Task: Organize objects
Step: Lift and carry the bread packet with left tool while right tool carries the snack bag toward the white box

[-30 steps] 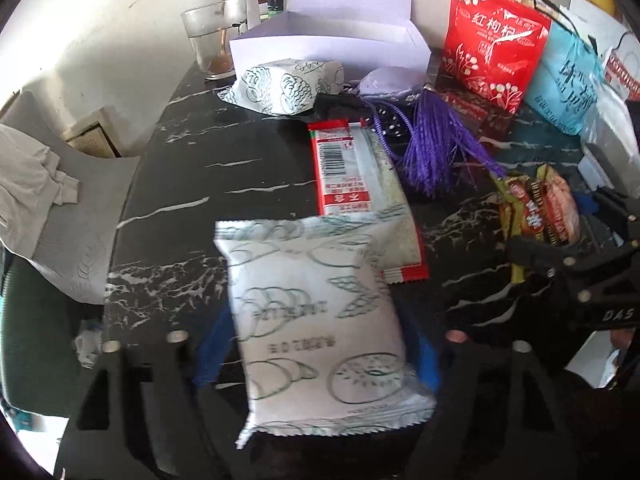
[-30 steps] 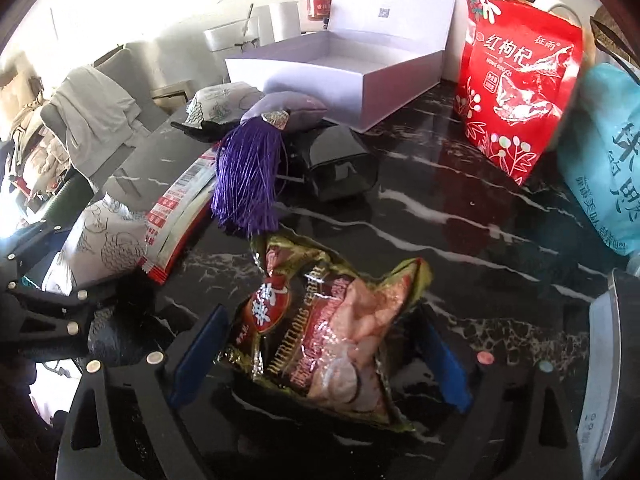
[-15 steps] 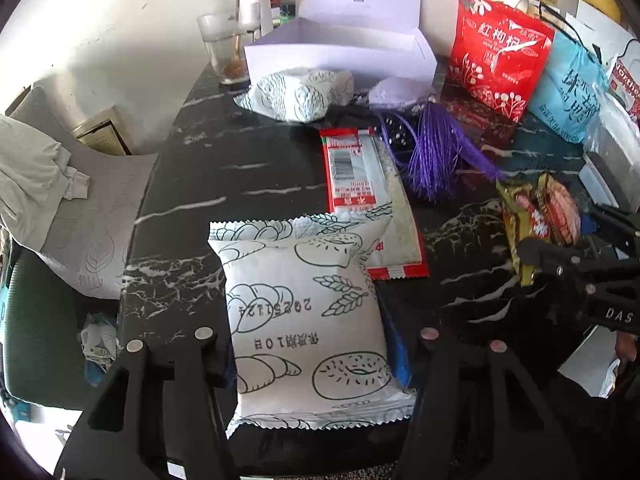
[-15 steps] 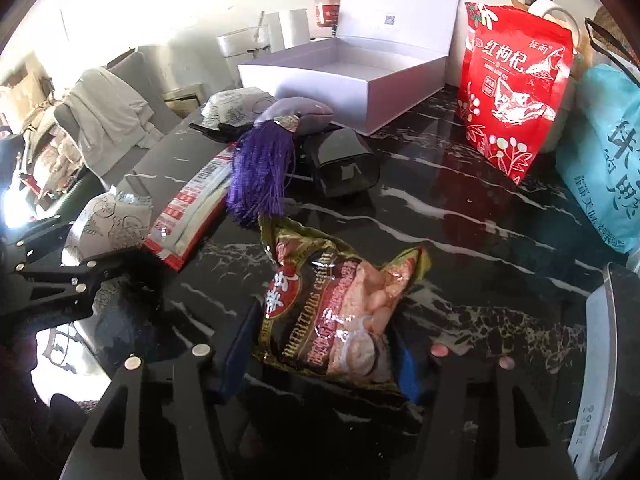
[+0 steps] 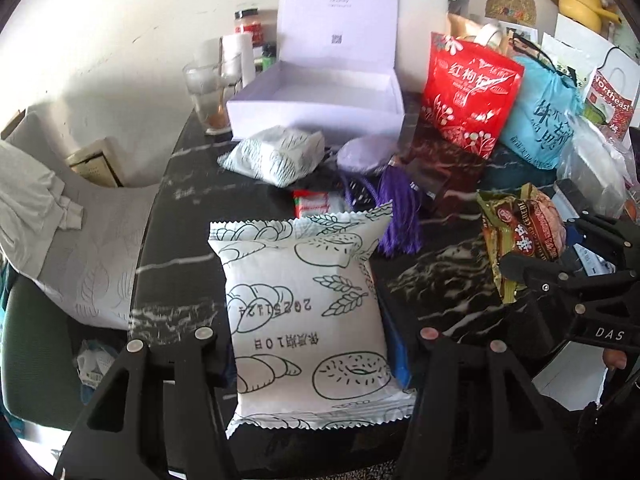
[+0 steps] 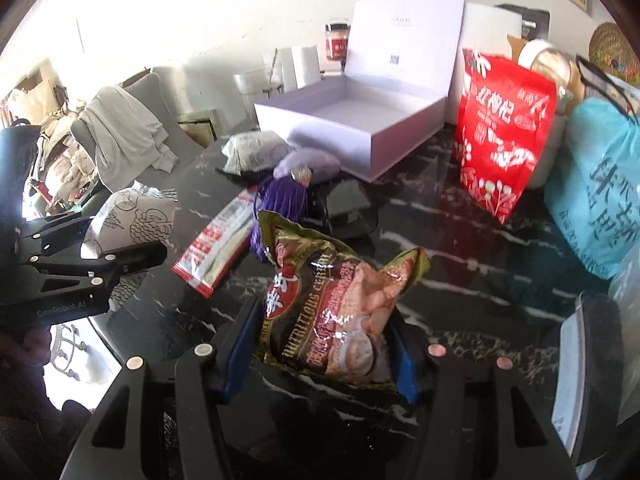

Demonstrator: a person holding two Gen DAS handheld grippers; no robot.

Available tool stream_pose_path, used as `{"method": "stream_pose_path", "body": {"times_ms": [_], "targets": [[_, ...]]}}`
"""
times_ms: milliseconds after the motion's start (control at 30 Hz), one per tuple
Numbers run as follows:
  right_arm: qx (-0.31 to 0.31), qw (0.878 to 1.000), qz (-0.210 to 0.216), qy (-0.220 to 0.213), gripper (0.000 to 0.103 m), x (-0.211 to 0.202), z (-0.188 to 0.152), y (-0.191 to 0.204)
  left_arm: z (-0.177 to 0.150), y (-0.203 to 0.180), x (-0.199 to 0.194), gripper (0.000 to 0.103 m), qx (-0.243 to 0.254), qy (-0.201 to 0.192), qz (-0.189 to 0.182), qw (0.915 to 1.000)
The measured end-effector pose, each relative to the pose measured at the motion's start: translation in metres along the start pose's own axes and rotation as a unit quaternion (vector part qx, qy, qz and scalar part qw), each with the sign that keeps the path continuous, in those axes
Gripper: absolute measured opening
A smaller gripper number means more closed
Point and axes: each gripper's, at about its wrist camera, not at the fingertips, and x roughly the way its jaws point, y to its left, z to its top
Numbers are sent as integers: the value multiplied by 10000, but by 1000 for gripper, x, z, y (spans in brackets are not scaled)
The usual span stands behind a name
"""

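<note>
Bright daylight floods in from ten o'clock, blowing the white wall (image 6: pixel 168 12) out to pure glare. The black marble table (image 5: pixel 452 280) throws back glossy reflections. Fisheye bending curves everything toward dark vignetted corners, and the red bag (image 6: pixel 500 132) looks slightly smeared.

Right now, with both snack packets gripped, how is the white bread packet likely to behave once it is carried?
The white bread packet looks puffed and soft, so it probably weighs little. Its crimped ends jut past the left hand-held gripper, so they may flop. The glossy film could slip if squeezed loosely.
</note>
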Motion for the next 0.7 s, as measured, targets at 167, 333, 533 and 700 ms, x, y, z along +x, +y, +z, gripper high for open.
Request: {"method": "stream_pose_path", "body": {"times_ms": [167,333,533,700], "targets": [[-159,9998,26,-100,59,-8,12,3,17,-9,-5,54,183,-100,-23,9998],[-305,9994,26,-185,59,-14,26,5,34,-15,-4,54,262,-139,-62,9995],[-399,9989,-9,-262,59,-16,46,1,61,-20,3,54,407,-223,-137,9988],[-364,9991,-17,-231,59,-13,66,-6,88,-18,12,54,452,-292,-179,9984]]}}
